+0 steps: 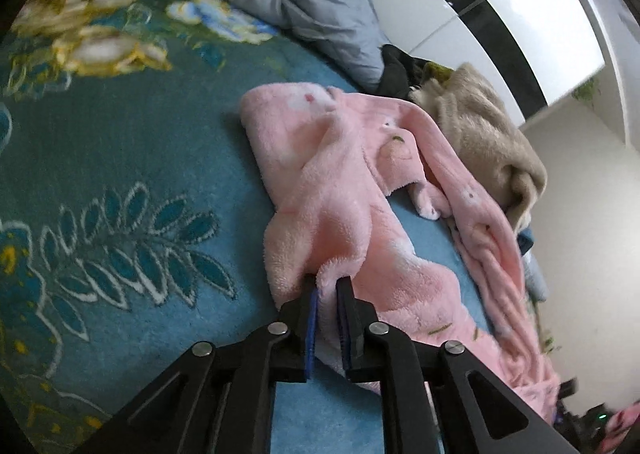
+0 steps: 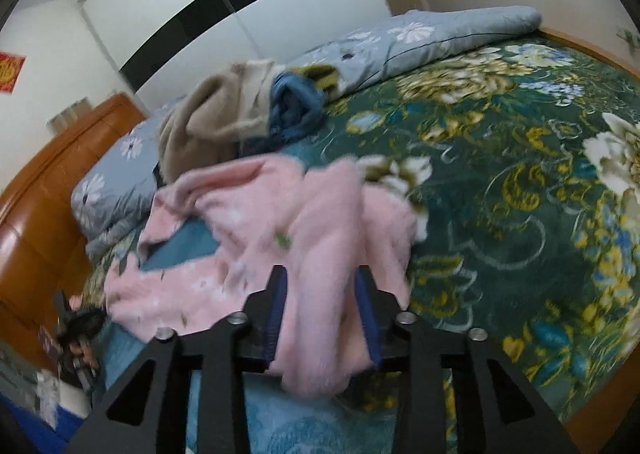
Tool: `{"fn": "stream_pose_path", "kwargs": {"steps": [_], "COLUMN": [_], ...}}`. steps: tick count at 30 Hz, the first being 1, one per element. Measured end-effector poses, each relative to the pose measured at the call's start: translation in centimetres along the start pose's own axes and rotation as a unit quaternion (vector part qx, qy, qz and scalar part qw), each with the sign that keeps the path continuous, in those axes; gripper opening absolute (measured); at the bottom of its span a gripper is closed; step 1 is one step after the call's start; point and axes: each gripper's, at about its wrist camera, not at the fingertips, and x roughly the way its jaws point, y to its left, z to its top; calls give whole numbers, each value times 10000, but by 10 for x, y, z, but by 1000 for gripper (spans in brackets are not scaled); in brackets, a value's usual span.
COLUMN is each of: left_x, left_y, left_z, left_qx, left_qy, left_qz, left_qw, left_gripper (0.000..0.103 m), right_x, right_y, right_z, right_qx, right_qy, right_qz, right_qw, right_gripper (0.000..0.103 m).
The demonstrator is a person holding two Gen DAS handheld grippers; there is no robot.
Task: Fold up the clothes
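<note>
Pink fleece garment (image 1: 344, 190) lies crumpled on the bed (image 1: 120, 158), near its edge. Left tongs (image 1: 328, 286) pinch a fold of it. Right tongs (image 2: 320, 278) clamp a thick bunch of the same fleece. Beige garment (image 1: 480, 126) heaped just beyond.

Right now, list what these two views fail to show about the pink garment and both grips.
- Left wrist view: the pink garment runs off the lower right edge; its far end is cut off.
- Left wrist view: the beige garment hides what lies under it.
- Right wrist view: motion blur smears the right gripper; its hold is unclear.
</note>
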Motion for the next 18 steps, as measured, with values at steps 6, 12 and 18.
{"fn": "stream_pose_path", "kwargs": {"steps": [6, 12, 18], "left_x": [2, 9, 25], "left_y": [8, -12, -14], "left_z": [16, 42, 55], "left_qx": [-434, 11, 99], "left_qy": [-16, -115, -74], "left_qz": [19, 808, 1129], "left_qw": [9991, 9967, 9935], "left_gripper": [24, 42, 57], "right_x": [28, 73, 109], "right_y": [-25, -5, 20], "right_z": [41, 91, 87], "right_qx": [778, 90, -687], "right_qy": [103, 980, 1889], "right_qz": [176, -3, -472], "right_qw": [9968, 9951, 9784], "right_gripper": [42, 42, 42]}}
